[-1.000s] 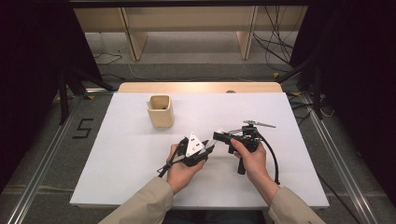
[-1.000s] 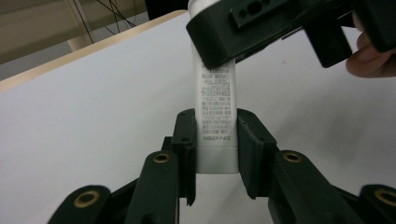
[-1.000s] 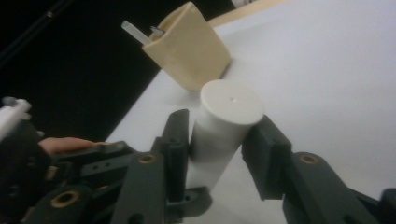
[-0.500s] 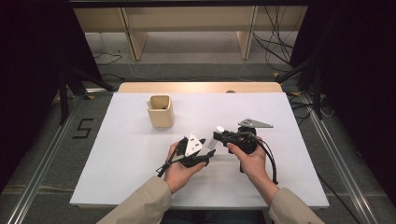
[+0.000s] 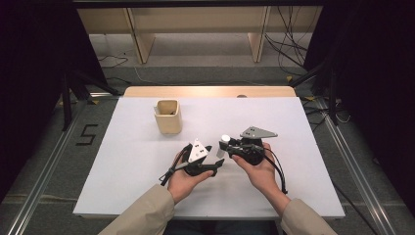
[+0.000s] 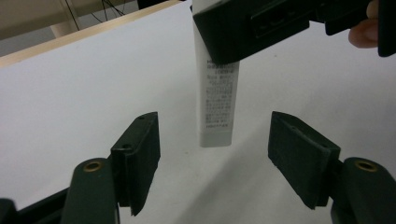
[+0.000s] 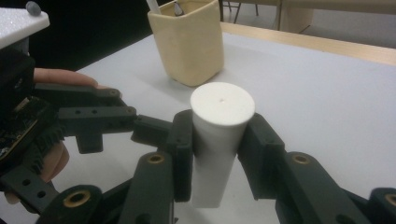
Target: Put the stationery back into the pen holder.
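Since the earlier frame your left hand-held gripper has let go: its jaws have just been opening and now stand apart, with the lower end of the one white tube between them, untouched. Your right hand-held gripper has shifted a little and grips that tube below its flat cap, pads pressed on both sides, holding it upright above the white table. One cream cup stands well apart on the table, holding items too small to tell.
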### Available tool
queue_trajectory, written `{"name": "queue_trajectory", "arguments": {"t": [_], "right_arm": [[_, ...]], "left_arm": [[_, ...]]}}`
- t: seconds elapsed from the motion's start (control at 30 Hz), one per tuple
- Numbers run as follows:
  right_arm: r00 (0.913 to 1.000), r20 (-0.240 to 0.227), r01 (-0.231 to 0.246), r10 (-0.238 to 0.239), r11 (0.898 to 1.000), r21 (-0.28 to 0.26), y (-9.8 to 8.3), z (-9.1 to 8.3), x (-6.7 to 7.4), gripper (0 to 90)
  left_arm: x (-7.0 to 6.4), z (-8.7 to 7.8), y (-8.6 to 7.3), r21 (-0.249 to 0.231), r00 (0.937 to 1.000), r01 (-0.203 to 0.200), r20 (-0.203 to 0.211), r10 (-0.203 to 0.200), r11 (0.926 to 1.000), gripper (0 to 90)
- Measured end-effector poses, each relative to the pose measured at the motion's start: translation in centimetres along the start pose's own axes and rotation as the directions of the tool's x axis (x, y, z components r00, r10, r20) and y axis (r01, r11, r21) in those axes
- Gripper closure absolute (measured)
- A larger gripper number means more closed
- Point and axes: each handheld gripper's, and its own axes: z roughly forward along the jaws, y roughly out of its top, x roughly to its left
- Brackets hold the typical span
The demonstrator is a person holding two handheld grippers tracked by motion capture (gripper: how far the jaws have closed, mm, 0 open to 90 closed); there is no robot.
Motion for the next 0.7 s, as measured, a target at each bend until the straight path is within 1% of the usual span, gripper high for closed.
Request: {"name": "queue_trajectory", "arguments": {"t": [0.23,0.43,0.57,0.7], "right_arm": [[1.0000,-0.001,0.006,-0.006,1.000,0.002,0.02,0.00,0.20,67.2],[0.9999,-0.005,0.014,-0.014,1.000,0.012,-0.07,0.24,0.49,67.2],[0.9997,-0.010,0.021,-0.021,1.000,0.013,-0.08,0.35,0.70,67.2],[0.9997,-0.013,0.020,-0.019,1.000,0.017,-0.12,0.43,0.89,67.2]], "left_arm": [[-0.05,0.01,0.10,-0.012,0.9998,-0.019,-0.007,0.019,0.9997,41.5],[-0.09,0.24,0.24,-0.024,0.9997,-0.022,-0.009,0.022,0.9995,48.5],[-0.16,0.40,0.28,-0.030,0.9995,-0.029,-0.010,0.029,0.9991,55.6],[-0.31,0.48,0.35,-0.041,0.9990,-0.035,-0.030,0.034,0.9985,64.1]]}}
